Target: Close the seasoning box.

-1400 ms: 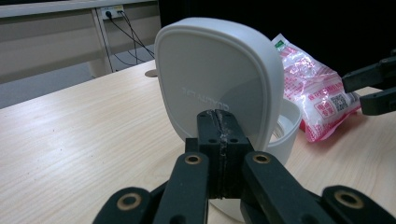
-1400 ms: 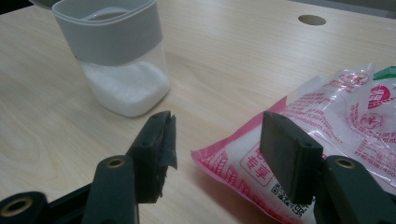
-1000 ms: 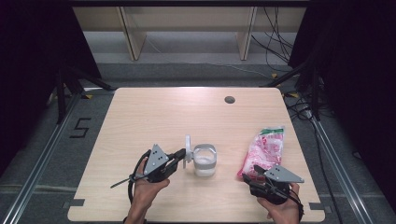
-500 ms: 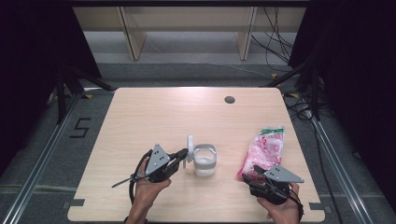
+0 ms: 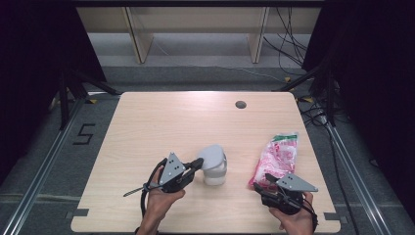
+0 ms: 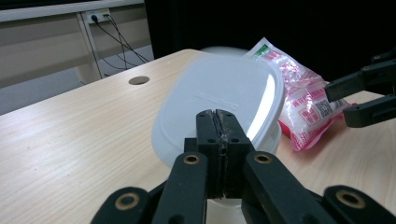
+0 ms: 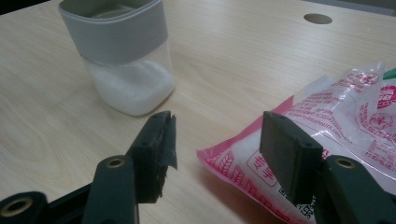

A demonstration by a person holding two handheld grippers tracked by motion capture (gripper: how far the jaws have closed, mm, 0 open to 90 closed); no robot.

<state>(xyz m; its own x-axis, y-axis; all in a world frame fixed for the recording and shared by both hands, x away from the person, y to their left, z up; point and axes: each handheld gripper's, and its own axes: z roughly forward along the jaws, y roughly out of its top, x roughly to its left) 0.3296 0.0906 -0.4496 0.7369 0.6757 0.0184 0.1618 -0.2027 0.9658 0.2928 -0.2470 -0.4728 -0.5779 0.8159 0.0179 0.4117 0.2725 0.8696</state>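
The left gripper (image 5: 195,165) pinches the lid (image 5: 213,157) tilted over the white container (image 5: 214,175), which stands near the table (image 5: 161,117)'s front edge. The right gripper (image 5: 260,183), jaws apart and empty, sits right of the container beside the pink bag (image 5: 276,157). Behind the container lies bare tabletop.
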